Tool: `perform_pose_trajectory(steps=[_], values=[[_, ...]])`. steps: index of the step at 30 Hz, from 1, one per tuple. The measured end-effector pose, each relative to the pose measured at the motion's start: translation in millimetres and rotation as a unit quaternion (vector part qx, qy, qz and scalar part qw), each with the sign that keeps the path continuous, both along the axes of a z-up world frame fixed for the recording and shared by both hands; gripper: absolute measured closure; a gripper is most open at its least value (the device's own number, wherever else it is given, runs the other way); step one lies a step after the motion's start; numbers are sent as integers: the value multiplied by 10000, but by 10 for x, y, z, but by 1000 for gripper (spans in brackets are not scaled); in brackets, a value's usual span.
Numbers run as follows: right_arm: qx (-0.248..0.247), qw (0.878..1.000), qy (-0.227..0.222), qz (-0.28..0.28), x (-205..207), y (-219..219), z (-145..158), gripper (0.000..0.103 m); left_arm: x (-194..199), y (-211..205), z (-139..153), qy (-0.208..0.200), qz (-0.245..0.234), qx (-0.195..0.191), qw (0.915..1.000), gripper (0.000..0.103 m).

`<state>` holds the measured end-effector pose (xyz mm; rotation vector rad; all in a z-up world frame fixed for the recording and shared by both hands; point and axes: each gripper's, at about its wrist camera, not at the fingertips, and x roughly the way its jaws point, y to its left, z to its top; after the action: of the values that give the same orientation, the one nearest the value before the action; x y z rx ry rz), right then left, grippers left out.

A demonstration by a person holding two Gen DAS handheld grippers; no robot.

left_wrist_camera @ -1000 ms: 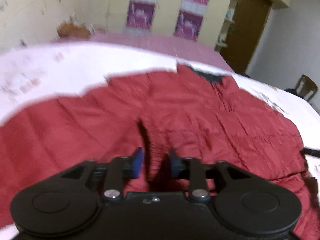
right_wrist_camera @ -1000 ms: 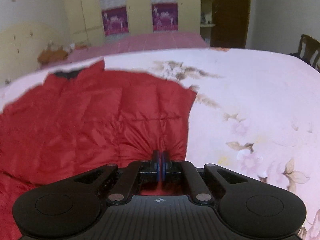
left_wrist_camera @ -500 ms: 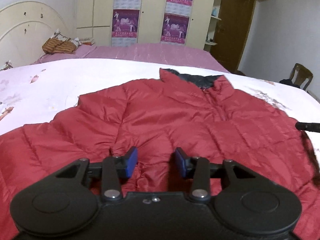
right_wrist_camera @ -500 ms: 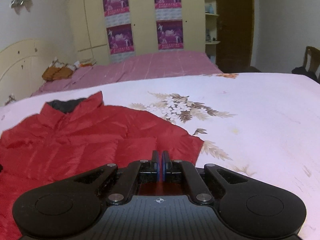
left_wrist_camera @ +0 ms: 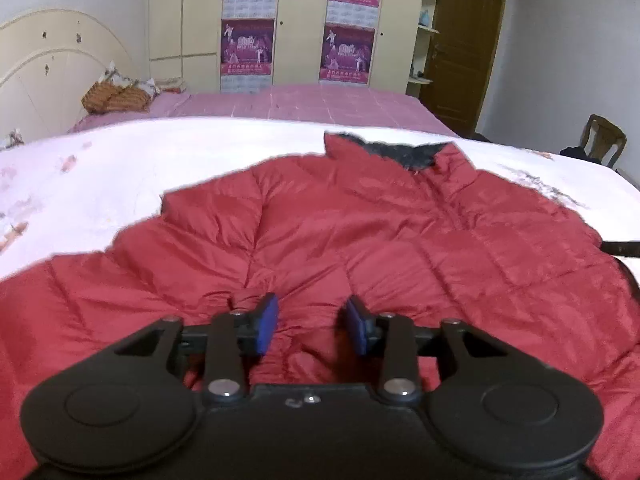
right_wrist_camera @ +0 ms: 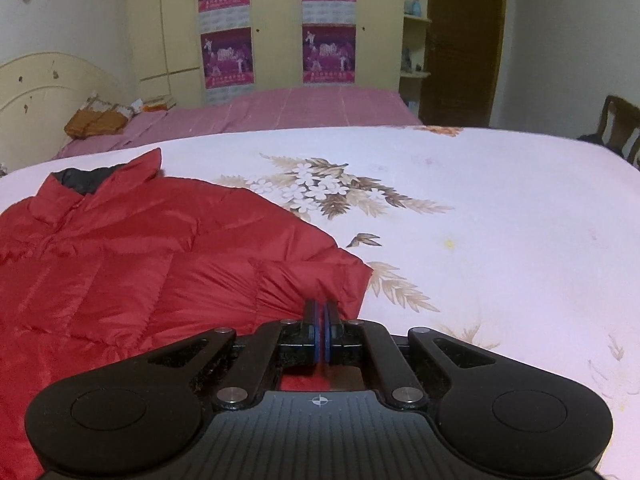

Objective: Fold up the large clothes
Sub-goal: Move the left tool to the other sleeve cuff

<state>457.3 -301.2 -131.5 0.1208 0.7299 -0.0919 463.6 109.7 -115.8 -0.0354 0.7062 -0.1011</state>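
A red quilted puffer jacket (left_wrist_camera: 360, 240) lies front-up on the white floral bed sheet (right_wrist_camera: 480, 240), its dark-lined collar (left_wrist_camera: 404, 154) at the far end. My left gripper (left_wrist_camera: 312, 324) is at the jacket's near hem, its blue pads held apart by a thick bulge of red fabric pinched between them. My right gripper (right_wrist_camera: 321, 320) is shut on the thin near hem of the jacket (right_wrist_camera: 140, 260), close to its right corner, with red cloth showing under the pads. A black tip (left_wrist_camera: 620, 248) at the right edge of the left wrist view is probably the right gripper.
The sheet stretches wide and bare to the right of the jacket. Beyond it lies a second bed with a pink cover (left_wrist_camera: 320, 104) and a cream headboard (left_wrist_camera: 48, 72). A wooden chair (right_wrist_camera: 620, 124) and a brown door (left_wrist_camera: 464, 40) stand at the right.
Both grippers have shifted across the bed with the hem held. The deep crease ahead of the left gripper has smoothed out and the jacket lies flatter. Neither gripper's jaws changed.
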Motion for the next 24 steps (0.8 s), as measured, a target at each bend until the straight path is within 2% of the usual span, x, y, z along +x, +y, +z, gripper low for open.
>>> perform_pose_trajectory(steps=[4,9,11,13,18,24], values=[[164,9996,-160,187,-235,84,198,101,-192,-108,71,-68,-172,76,9998,60],[167,9993,271,191,-300,220,25,101,-199,-143,-84,122,-125,107,9998,58],[88,9994,239,215,-320,245,-35,101,-180,-136,-123,116,-132,125,9998,57],[-9,9994,269,214,-335,280,-5,101,-184,-130,-103,133,-131,124,9997,59],[138,9997,103,160,-606,315,231,101,-411,-97,75,8,-109,91,9999,58],[185,9992,266,218,-801,469,253,101,-457,-73,0,92,-76,69,9999,57]])
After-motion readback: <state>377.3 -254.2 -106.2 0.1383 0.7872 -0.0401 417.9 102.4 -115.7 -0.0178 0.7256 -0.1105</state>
